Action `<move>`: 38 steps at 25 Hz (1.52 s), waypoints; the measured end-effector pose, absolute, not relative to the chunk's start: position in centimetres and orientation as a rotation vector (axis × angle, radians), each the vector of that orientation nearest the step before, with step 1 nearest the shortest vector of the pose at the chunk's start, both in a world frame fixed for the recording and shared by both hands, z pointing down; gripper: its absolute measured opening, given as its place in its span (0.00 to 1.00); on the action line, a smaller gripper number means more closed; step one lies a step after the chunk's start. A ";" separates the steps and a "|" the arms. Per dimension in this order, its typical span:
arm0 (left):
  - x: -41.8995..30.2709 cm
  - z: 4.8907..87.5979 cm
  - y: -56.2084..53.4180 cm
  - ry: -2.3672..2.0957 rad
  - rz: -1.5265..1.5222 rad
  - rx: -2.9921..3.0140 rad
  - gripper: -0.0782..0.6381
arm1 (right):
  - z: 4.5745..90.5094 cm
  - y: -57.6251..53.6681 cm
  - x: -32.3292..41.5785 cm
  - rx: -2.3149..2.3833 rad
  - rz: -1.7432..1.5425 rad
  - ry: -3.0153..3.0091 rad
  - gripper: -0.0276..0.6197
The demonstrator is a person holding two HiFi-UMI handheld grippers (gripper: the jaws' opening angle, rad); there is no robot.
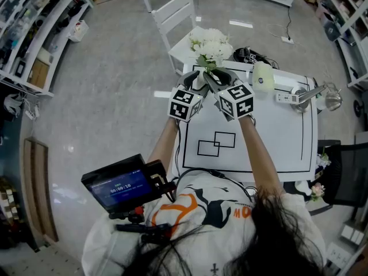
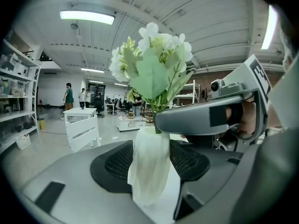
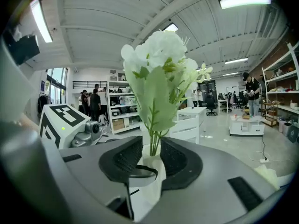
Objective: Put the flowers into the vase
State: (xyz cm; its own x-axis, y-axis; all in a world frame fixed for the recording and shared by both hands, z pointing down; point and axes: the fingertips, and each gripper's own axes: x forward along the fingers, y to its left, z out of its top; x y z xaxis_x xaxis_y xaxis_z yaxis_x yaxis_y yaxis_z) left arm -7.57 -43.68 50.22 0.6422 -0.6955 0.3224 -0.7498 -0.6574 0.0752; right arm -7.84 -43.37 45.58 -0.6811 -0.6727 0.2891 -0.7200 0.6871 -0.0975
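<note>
A white vase [image 2: 150, 167] stands at the table's far left corner and holds a bunch of white flowers [image 1: 211, 43] with green leaves. My left gripper [image 1: 193, 77] is shut on the vase, its meshed pads against the vase's sides. In the right gripper view, the green stems [image 3: 154, 146] rise out of the vase mouth [image 3: 148, 164] between my right gripper's pads. There is a gap on each side of them, so my right gripper [image 1: 214, 77] is open around the stems just above the vase. In the head view the grippers hide most of the vase.
The white table [image 1: 287, 148] carries black outlined rectangles. On its far edge lie a pale green object [image 1: 263, 76], a power strip [image 1: 286, 98] and a metal lamp [image 1: 330, 99]. A white chair [image 1: 175, 13] stands beyond the vase, shelves [image 1: 34, 33] stand left, and a black chair [image 1: 348, 174] right.
</note>
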 end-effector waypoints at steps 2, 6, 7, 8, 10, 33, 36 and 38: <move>-7.7 50.2 -43.7 -1.186 0.390 2.656 0.46 | 45.9 -43.1 -8.2 1.088 0.289 -2.657 0.33; -7.7 50.1 -43.7 -1.185 0.388 2.659 0.46 | 46.2 -42.8 -8.2 1.081 0.270 -2.638 0.36; -7.7 50.2 -43.7 -1.185 0.386 2.658 0.46 | 46.2 -42.7 -8.2 1.080 0.267 -2.634 0.36; -7.8 50.2 -43.7 -1.186 0.384 2.657 0.46 | 46.3 -42.6 -8.1 1.080 0.264 -2.629 0.36; -7.8 50.3 -43.7 -1.187 0.381 2.655 0.46 | 46.5 -42.5 -7.9 1.088 0.269 -2.623 0.36; -7.9 50.9 -42.7 -1.175 0.486 2.690 0.52 | 46.5 -41.1 -5.7 1.187 0.441 -2.657 0.38; -8.7 51.6 -42.1 -1.170 0.500 2.675 0.51 | 46.5 -40.6 -5.0 1.212 0.451 -2.659 0.38; -9.6 51.6 -41.5 -1.180 0.505 2.663 0.51 | 46.3 -40.0 -4.5 1.241 0.460 -2.664 0.38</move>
State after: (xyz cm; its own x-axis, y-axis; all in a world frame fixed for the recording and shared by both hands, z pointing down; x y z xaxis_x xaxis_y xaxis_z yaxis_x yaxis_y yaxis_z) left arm -9.56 -41.46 51.62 0.6261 -0.6817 0.3785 -0.7445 -0.6670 0.0303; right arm -4.53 -40.04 46.31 -0.6404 -0.7163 0.2770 -0.7678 0.6069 -0.2055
